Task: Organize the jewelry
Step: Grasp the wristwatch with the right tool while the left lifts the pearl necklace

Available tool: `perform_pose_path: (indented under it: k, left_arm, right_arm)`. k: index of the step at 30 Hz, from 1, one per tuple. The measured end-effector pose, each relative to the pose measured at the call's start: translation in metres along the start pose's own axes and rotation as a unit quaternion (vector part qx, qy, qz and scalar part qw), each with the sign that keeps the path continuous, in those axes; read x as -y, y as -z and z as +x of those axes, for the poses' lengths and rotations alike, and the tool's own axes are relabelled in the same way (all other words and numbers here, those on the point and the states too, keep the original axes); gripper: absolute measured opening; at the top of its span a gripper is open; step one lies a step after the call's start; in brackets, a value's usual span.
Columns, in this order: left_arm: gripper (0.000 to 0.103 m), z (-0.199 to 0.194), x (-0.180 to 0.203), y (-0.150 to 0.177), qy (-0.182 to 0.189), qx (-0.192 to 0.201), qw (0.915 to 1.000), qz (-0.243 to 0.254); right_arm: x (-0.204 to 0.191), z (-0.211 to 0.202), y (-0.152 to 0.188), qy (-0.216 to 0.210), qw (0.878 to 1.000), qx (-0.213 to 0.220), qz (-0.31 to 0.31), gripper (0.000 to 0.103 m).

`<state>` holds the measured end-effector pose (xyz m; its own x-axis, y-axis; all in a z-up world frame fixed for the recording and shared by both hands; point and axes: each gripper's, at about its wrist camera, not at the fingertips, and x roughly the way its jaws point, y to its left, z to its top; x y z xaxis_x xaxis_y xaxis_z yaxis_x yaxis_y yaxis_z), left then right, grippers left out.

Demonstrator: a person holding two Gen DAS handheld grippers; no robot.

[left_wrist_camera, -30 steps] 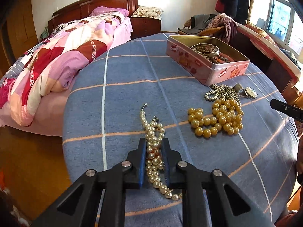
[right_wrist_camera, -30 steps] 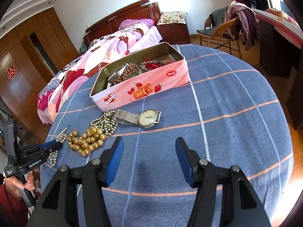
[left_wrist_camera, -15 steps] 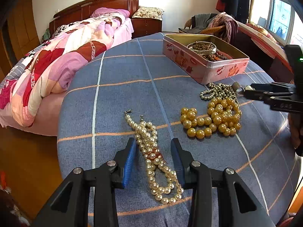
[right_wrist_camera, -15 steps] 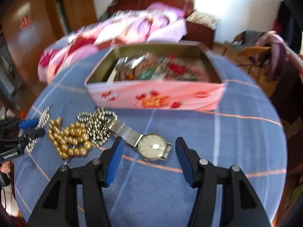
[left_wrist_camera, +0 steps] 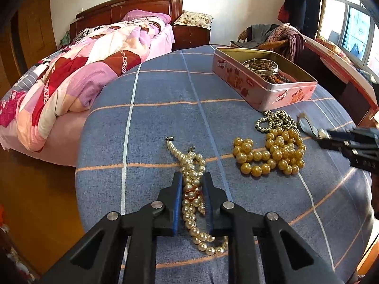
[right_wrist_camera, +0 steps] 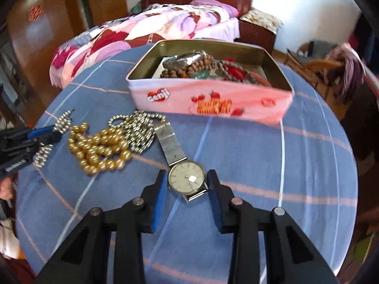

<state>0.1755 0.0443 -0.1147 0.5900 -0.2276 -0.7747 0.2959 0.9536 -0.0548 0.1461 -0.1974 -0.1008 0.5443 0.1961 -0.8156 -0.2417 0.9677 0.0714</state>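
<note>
A white pearl necklace [left_wrist_camera: 189, 163] lies bunched on the blue checked tablecloth. My left gripper [left_wrist_camera: 192, 177] straddles its middle, jaws closing, with the pads pressed against the pearls. A silver watch [right_wrist_camera: 187, 177] with a mesh band lies face up. My right gripper [right_wrist_camera: 187, 174] is closing around its face, and both pads meet the rim. In the left wrist view the right gripper [left_wrist_camera: 322, 135] comes in at the right edge. A gold bead necklace [left_wrist_camera: 270, 153] [right_wrist_camera: 101, 146] and a silver bead chain [left_wrist_camera: 277, 120] [right_wrist_camera: 139, 130] lie in between. The open pink tin [left_wrist_camera: 265, 94] [right_wrist_camera: 213, 99] holds several bead pieces.
The round table's edge [left_wrist_camera: 80, 165] drops off close on the left, with a bed and its pink quilt [left_wrist_camera: 83, 71] beyond. Past the tin stands a wicker chair [left_wrist_camera: 272, 40] draped with clothes. A person's hand [right_wrist_camera: 6, 187] shows at the left border.
The left jaws opened wider around the pearls half a second ago and have closed on them again. The right gripper swung over to the watch, came closer and narrowed around its face.
</note>
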Motion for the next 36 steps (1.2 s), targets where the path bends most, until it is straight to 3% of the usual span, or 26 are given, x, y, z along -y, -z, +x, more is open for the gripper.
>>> perform_pose_path:
  k: [7,10,14,16,17,27,32,36]
  left_arm:
    - [0.016,0.000,0.004,0.001,-0.008,0.004,1.0000,0.002]
    - [0.016,-0.001,0.006,0.002,-0.014,0.006,0.9999,0.004]
    - [0.016,-0.001,0.005,0.002,-0.018,0.005,0.9998,-0.002]
    - [0.016,-0.001,0.008,0.001,-0.026,0.004,0.9997,-0.003]
    - [0.016,0.000,0.009,0.001,-0.029,0.003,0.9996,-0.004]
    - [0.012,-0.005,0.018,0.000,-0.022,-0.002,0.9997,-0.013]
    - [0.012,-0.025,0.018,-0.005,0.019,0.032,0.9991,-0.022]
    - [0.012,-0.036,0.017,-0.012,0.028,0.049,0.9981,-0.025]
  right_arm:
    - [-0.011,-0.006,0.009,-0.004,1.000,0.001,0.012,0.039]
    - [-0.014,-0.002,0.007,0.013,1.000,0.005,-0.002,0.059]
    - [-0.023,0.005,0.006,0.025,0.999,0.005,-0.022,0.061]
    - [-0.026,0.005,0.008,0.031,0.999,0.005,-0.034,0.052]
    - [-0.027,0.004,0.008,0.028,0.999,0.008,-0.034,0.035]
    - [-0.015,-0.013,0.013,-0.003,0.999,0.018,0.031,0.035]
    - [-0.011,-0.038,0.007,-0.013,0.997,0.053,0.060,0.035]
    - [-0.011,-0.053,0.001,-0.012,0.994,0.081,0.075,0.035]
